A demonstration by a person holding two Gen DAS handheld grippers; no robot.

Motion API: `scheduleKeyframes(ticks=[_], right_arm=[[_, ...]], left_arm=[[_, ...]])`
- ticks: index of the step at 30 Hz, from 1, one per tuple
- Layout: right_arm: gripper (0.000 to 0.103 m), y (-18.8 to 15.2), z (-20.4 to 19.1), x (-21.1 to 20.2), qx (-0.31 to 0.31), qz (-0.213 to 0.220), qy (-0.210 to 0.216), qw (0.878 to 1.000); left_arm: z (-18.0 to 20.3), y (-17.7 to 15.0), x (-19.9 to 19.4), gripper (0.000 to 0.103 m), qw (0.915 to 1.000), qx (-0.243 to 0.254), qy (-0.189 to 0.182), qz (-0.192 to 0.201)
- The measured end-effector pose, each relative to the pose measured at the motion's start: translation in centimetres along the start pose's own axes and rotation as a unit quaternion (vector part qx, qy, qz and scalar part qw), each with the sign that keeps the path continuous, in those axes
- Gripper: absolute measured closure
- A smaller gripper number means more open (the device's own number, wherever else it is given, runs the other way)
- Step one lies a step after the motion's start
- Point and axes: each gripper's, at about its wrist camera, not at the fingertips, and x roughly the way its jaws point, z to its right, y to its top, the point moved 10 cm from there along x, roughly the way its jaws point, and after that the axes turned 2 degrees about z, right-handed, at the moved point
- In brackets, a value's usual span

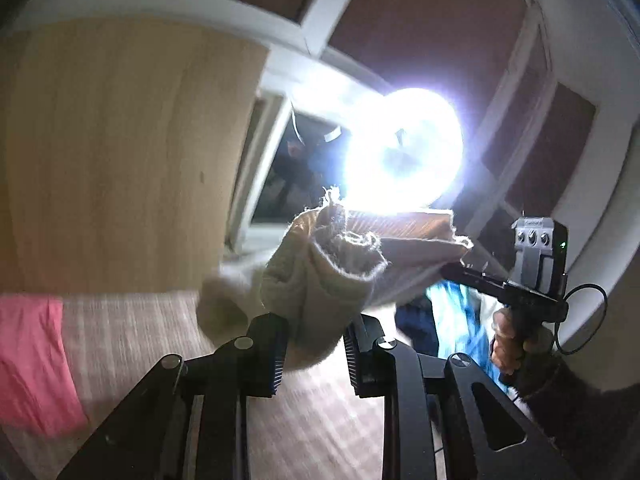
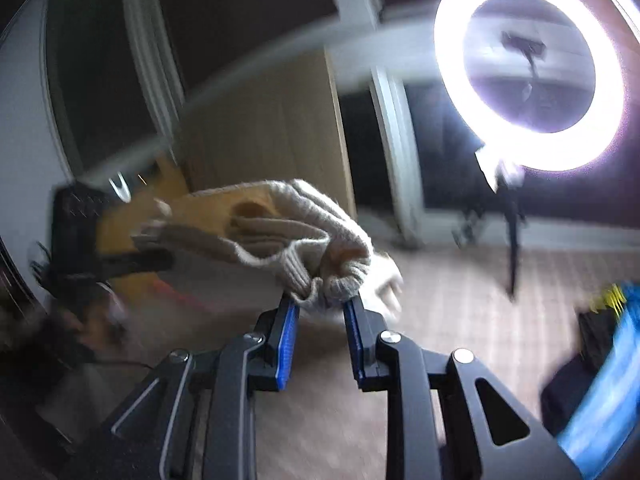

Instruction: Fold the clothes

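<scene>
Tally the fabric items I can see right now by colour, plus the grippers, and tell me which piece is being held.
Beige knit garment: 1, clamped by both the left gripper and the right gripper
Pink cloth: 1, lying on the surface
Blue and dark clothes pile: 1, pieces too blurred to separate
Grippers: 2
Total: 5

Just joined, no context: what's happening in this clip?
A person is holding a beige knit garment up off the striped surface with both handheld grippers. The left gripper and right gripper each have their jaws shut on a bunched part of it, so it hangs between them. No fold is visible yet. A pink cloth lies aside; a ring light glares.
</scene>
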Motion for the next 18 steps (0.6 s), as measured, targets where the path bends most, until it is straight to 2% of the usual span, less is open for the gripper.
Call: scheduleKeyframes(ticks=[2,4,5,6,7,9,12,16,18], right_arm=[[0.08,-7.7,0.7,1.1,0.02,-0.092,-0.004,0.996],[0.08,-14.0,1.4,0.8,0.043,-0.168,-0.02,0.985],[0.08,-15.7,1.6,0.1,0.056,-0.183,-0.02,0.981],[0.08,-16.4,1.5,-0.9,0.07,-0.183,-0.014,0.981],[0.08,-16.3,1.5,-1.7,0.08,-0.176,-0.007,0.981],[0.08,-14.8,1.4,-2.8,0.093,-0.153,0.003,0.984],[0.08,-11.5,1.5,-2.7,0.1,-0.119,0.009,0.988],[0.08,-8.2,0.5,0.8,0.101,-0.105,0.03,0.989],[0.08,-6.8,-0.2,3.1,0.102,-0.103,0.043,0.988]], left_arm=[[0.5,-7.1,0.0,0.073,0.9984,0.025,0.015,-0.049],[0.6,-16.1,0.5,0.074,0.9891,0.022,0.026,-0.143],[0.5,-19.8,0.4,0.074,0.9824,0.008,0.023,-0.185],[0.5,-23.5,0.2,0.08,0.9737,-0.006,0.02,-0.227],[0.5,-25.5,-0.1,0.085,0.9693,-0.02,0.018,-0.245],[0.3,-26.4,-1.9,0.085,0.9711,-0.045,0.017,-0.234],[0.1,-24.4,-3.0,0.085,0.98,-0.053,0.026,-0.19],[-0.9,-19.7,-0.9,0.084,0.9876,-0.053,0.04,-0.142],[-1.4,-18.3,1.2,0.084,0.9898,-0.048,0.052,-0.123]])
